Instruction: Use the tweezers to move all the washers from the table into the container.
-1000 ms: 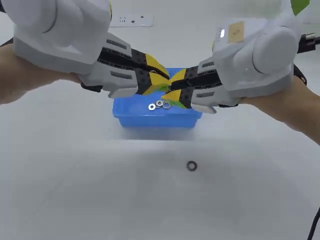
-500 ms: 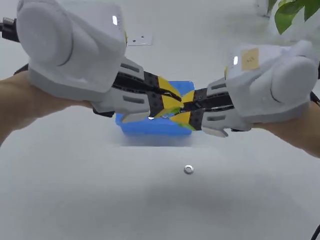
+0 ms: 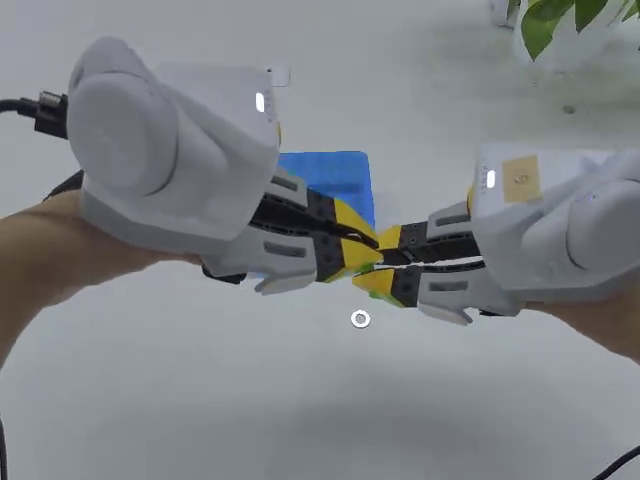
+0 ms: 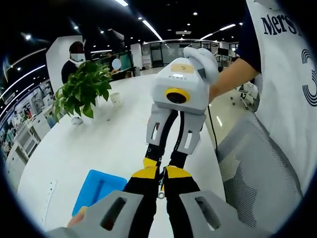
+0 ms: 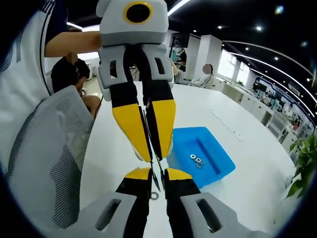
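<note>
A single washer (image 3: 360,319) lies flat on the white table (image 3: 200,400), on the side nearest the person and just in front of the spot where the two tools meet; nothing touches it. Above it the left gripper (image 3: 362,255) and the right gripper (image 3: 388,270) point at each other, tip to tip, their yellow ends almost touching. The tweezers (image 5: 154,173) run as a thin dark strip out of the right gripper's jaws, which are drawn in on them, and on between the left gripper's jaws, which are pressed close around the front part. In the right gripper view the tweezers' tip hangs over the loose washer, though I cannot tell whether it touches. Behind the grippers sits the blue container (image 3: 330,175), partly hidden by the left gripper in the head view. The right gripper view shows a small cluster of washers (image 5: 196,159) lying together on its floor. Farther back on the table a leafy plant (image 3: 555,20) stands near the far edge. A mesh chair (image 5: 54,148) is beside the table.
</note>
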